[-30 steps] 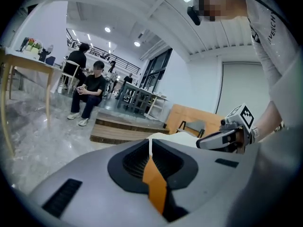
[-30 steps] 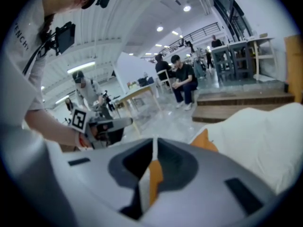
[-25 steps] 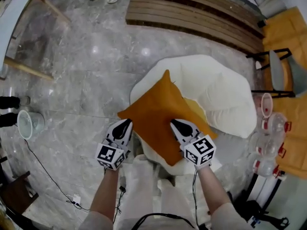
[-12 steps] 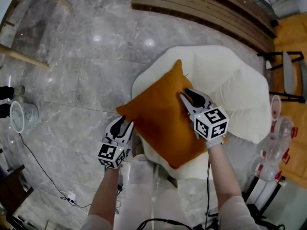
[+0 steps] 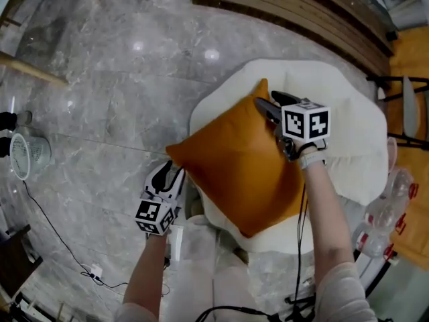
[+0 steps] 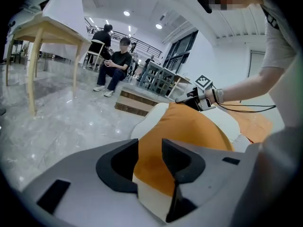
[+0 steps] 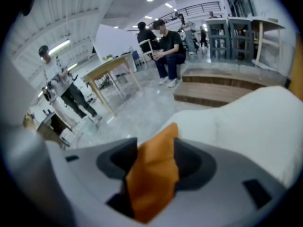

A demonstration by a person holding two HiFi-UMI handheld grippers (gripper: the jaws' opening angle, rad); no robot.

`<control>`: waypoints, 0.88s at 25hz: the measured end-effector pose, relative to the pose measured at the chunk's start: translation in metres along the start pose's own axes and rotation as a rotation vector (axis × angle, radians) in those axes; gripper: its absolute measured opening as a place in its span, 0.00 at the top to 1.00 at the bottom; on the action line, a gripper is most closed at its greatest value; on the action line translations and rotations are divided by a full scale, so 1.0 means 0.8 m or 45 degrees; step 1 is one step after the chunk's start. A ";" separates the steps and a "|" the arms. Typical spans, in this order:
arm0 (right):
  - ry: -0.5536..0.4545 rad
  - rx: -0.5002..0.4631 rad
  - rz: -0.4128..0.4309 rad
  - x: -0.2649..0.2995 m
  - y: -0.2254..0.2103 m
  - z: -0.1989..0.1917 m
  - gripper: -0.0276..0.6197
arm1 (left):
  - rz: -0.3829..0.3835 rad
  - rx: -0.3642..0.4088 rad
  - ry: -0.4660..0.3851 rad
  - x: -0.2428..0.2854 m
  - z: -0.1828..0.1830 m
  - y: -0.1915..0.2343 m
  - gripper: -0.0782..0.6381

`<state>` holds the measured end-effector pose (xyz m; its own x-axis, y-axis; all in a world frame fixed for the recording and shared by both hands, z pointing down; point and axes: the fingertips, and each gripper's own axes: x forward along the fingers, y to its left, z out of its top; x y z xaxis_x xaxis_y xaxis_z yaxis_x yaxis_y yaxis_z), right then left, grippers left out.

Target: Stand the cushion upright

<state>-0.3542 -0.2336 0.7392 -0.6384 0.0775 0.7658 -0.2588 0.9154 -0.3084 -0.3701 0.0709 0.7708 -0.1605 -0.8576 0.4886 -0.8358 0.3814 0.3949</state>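
Right gripper view: right gripper [image 7: 156,145] jaws just opened wide, corner of orange square fabric cushion [image 7: 152,176] between them, unpressed — readied for tipping up; left gripper [image 6: 149,148] jaws just part-opened, nothing pinched

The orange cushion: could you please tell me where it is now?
Head view, centre: the cushion rests on the white armchair, top corner toward the wooden platform.
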 end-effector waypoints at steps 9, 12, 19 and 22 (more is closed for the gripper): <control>0.144 0.221 -0.025 0.042 -0.022 -0.009 0.57 | 0.071 -0.081 0.026 -0.016 -0.045 0.013 0.67; 0.186 0.163 -0.010 0.043 -0.018 -0.015 0.61 | 0.072 -0.092 0.029 -0.015 -0.053 0.007 0.67; 0.165 0.009 -0.030 0.029 -0.007 -0.021 0.80 | 0.109 -0.207 0.000 -0.015 -0.053 0.016 0.67; 0.118 -0.022 0.000 0.014 0.002 -0.023 0.84 | 0.126 -0.283 -0.026 -0.014 -0.053 0.023 0.67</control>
<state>-0.3487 -0.2239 0.7574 -0.5686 0.1127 0.8149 -0.2457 0.9221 -0.2990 -0.3616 0.1019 0.8055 -0.2483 -0.8184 0.5183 -0.6800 0.5283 0.5085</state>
